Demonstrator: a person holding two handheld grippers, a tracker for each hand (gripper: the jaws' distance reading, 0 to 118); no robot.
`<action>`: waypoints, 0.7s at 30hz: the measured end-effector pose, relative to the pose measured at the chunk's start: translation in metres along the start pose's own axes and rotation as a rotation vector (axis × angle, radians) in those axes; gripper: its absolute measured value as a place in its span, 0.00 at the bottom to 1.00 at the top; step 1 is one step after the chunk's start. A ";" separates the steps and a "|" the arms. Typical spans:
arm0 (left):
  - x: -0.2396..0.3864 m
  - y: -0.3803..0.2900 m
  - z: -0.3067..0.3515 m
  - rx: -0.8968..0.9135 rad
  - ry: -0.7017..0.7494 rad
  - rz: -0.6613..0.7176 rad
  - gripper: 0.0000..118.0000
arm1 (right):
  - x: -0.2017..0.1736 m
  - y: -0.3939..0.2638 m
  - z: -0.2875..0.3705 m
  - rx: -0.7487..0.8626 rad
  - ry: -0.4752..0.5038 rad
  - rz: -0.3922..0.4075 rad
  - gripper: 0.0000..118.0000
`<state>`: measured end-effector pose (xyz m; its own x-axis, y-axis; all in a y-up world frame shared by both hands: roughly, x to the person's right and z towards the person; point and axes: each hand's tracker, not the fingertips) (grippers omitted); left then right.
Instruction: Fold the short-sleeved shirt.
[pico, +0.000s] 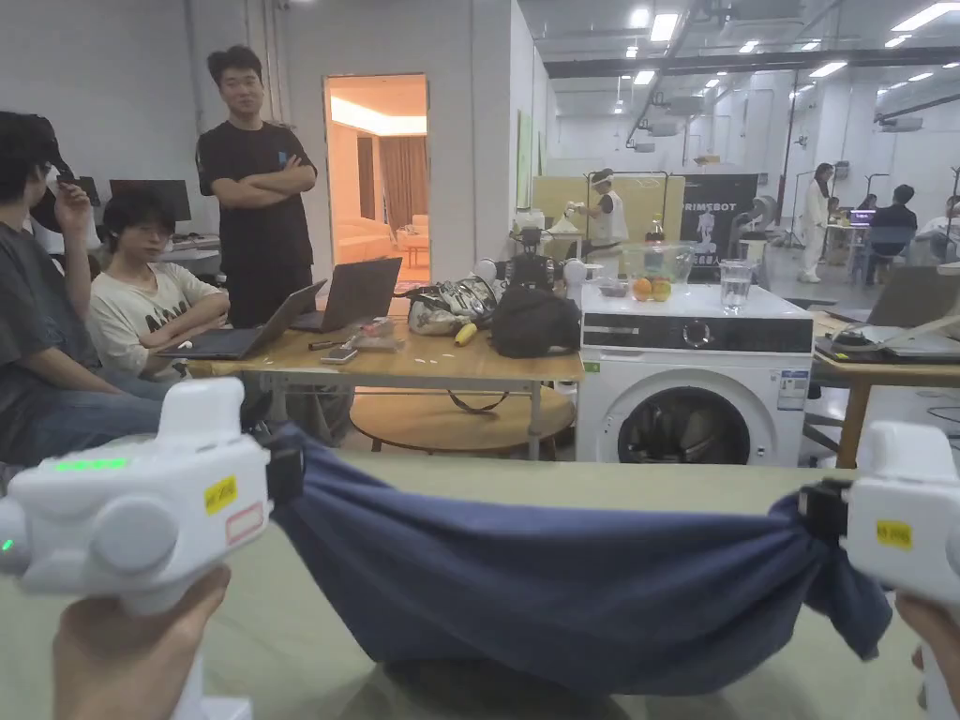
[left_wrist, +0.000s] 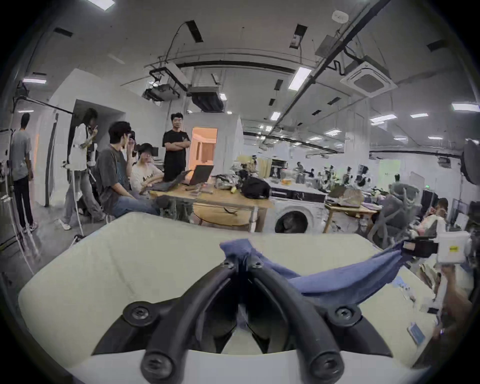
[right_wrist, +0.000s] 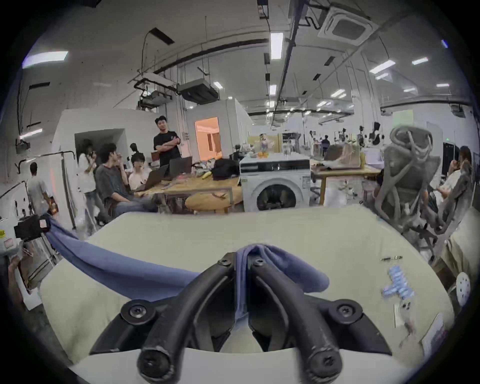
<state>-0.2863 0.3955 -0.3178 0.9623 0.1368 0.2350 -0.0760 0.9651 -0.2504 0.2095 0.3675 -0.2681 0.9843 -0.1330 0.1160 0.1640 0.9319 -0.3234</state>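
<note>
The left gripper (left_wrist: 242, 262) and right gripper (right_wrist: 241, 259) each pinch a bunched corner of the blue short-sleeved shirt (pico: 562, 591), which hangs stretched between them above the pale green table (pico: 609, 478). The step looks like spreading before folding; next, the shirt likely needs lowering flat. Yellow stickers on the grippers are too small to read.

We see a dark blue, soft cotton short-sleeved shirt (pico: 572, 600) bunched and stretched sideways, sagging in its middle just above the pale green padded tabletop (pico: 281, 647).
</note>
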 end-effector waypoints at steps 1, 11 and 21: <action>0.002 -0.016 0.019 -0.002 -0.012 0.005 0.00 | 0.002 -0.019 0.013 -0.042 0.008 0.030 0.03; -0.012 -0.174 0.143 -0.260 -0.031 0.202 0.00 | -0.005 -0.199 0.132 -0.150 -0.066 -0.119 0.03; -0.029 -0.238 0.178 -0.375 0.056 0.210 0.00 | -0.006 -0.255 0.173 -0.264 -0.083 -0.034 0.03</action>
<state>-0.3428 0.2021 -0.0976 0.9497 0.2988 0.0938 -0.1811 0.7683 -0.6139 0.1505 0.1892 -0.0240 0.9710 -0.1247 0.2042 0.2192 0.8056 -0.5505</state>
